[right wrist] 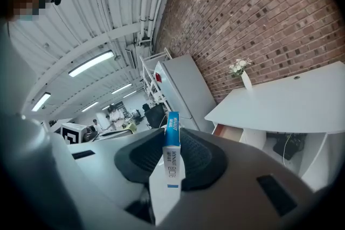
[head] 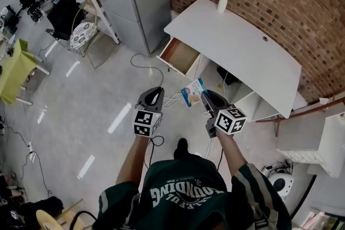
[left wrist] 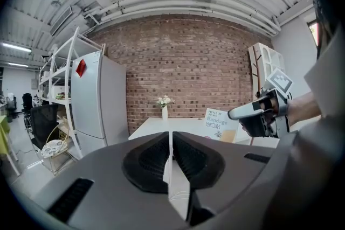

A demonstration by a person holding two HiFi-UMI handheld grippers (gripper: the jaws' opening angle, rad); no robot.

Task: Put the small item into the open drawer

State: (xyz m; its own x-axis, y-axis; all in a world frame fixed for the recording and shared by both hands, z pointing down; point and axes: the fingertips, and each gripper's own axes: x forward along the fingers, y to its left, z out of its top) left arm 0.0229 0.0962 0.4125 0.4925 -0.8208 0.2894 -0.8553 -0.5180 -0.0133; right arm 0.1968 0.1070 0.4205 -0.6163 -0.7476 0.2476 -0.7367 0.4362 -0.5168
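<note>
While the person stands on the floor short of the drawer [head: 180,55], the right hand-held gripper [head: 204,95] is clamped on the box [head: 193,92], a small flat bandage carton. In the right gripper view the box sits on edge between the pads, narrow side facing back along the jaws, and its far end pokes out past the tips. The grip looks sound to me. The left hand-held gripper [head: 157,90] carries nothing, and its jaws meet with barely a slit between them.

The drawer is pulled out at the left end of the white worktop [head: 237,46], with its open top showing a brown inside. Held in the air, the box is short of the drawer and a little to its right, well apart from it, with bare floor below the gap. Its long axis seems to run along the jaws, pointing roughly at the worktop rather than straight at the drawer.

The left hand-held gripper is also short of the drawer, a little to its left and about as far off. The right one has the box, so I judge the move to be its own. It needs to go forward and slightly left until the box hangs over the drawer's opening. Then it can come down past the front panel before the jaws part. The likeliest snag is the box's leading end catching that front edge.
</note>
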